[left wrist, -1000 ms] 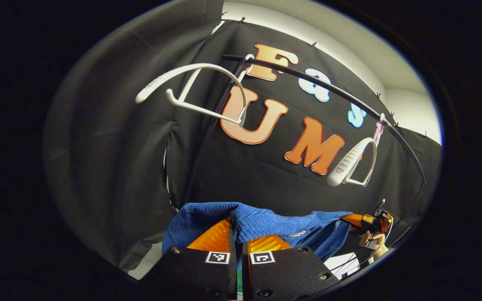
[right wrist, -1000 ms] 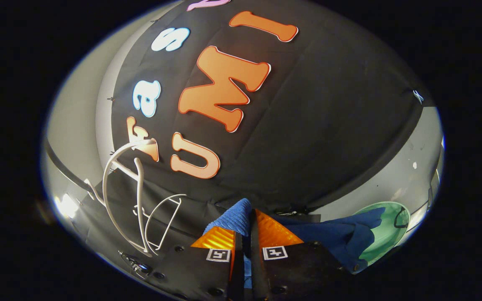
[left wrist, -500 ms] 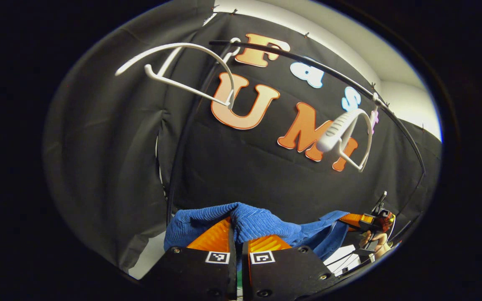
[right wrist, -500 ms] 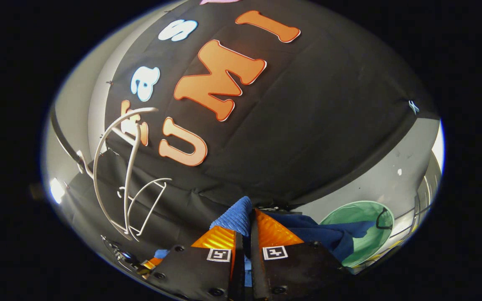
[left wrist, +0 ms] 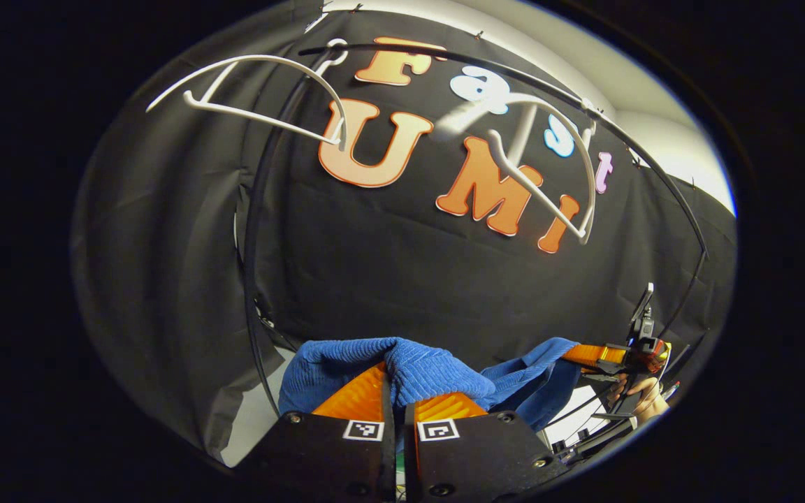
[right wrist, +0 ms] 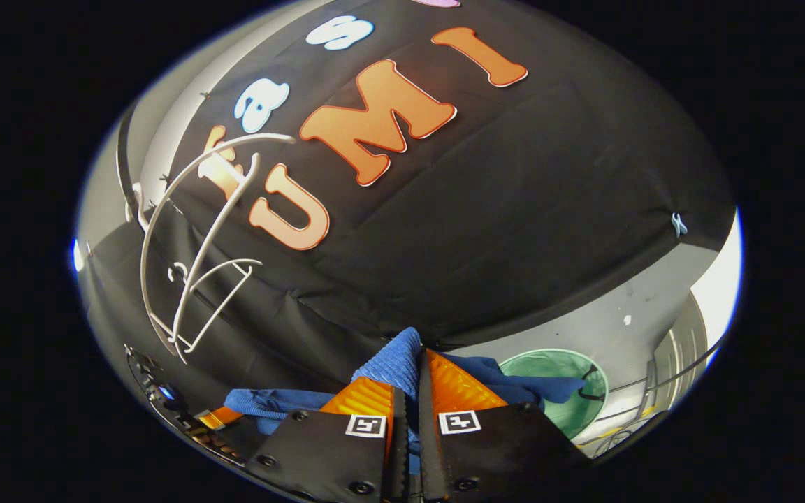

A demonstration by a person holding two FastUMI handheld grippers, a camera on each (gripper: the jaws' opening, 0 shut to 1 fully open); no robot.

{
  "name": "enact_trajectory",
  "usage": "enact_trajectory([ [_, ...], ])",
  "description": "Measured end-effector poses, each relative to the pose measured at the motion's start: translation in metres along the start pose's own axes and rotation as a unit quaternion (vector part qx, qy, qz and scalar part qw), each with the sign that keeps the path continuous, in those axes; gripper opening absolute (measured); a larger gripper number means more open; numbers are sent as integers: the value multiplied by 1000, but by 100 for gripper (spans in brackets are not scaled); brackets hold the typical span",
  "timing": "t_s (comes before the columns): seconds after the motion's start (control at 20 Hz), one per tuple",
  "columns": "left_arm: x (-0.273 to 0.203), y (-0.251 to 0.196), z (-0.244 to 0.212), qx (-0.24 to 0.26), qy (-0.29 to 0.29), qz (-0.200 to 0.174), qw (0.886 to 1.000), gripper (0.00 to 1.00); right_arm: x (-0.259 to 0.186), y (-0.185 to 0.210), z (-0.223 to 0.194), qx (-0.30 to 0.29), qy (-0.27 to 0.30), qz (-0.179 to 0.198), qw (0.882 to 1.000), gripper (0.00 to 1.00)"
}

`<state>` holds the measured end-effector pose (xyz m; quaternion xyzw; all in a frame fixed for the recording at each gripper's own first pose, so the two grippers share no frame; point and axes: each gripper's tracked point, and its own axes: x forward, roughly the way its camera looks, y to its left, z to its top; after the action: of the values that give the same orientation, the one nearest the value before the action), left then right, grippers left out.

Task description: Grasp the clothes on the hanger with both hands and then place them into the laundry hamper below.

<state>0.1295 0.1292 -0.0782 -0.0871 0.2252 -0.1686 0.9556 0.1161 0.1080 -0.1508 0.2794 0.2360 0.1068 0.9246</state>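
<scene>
Two claws pinch one blue garment [left wrist: 437,374], and that shared hold is where we see the trouble coming. Nearest in the left gripper view, our left claw [left wrist: 397,391] is closed to a narrow slit with a ridge of the knit bunched between its fingers. In the right gripper view our right claw [right wrist: 411,381] is closed just as tightly on another fold of the same cloth [right wrist: 395,363]. Each bite looks shallow, taken near the fingertips, so we judge that a tug from either side could draw the fabric out of one claw and leave it dangling from the other.

Farther off in the left gripper view, the cloth spans across to the other claw [left wrist: 595,354] and the hand [left wrist: 643,398] holding it. Slack hangs below that span, and we think it could drape over the rim and miss the inside.

Beyond our right claw, the green laundry hamper [right wrist: 560,391] sits low against the wall, off to one side, with a corner of the garment in front of its opening. We would need to bring both claws over it before letting go, or the cloth lands on the floor.

Farthest back, two bare white hangers [left wrist: 263,91] [left wrist: 542,161] hang on the dark rail [left wrist: 626,147], clear of the garment.
</scene>
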Motion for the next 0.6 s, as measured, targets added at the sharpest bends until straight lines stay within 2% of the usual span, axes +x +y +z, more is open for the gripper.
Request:
enact_trajectory([
  [0.6,37,-65,-34,3,53,-47,997,4,-7,-12,-30,-70,18,-44,996,14],
])
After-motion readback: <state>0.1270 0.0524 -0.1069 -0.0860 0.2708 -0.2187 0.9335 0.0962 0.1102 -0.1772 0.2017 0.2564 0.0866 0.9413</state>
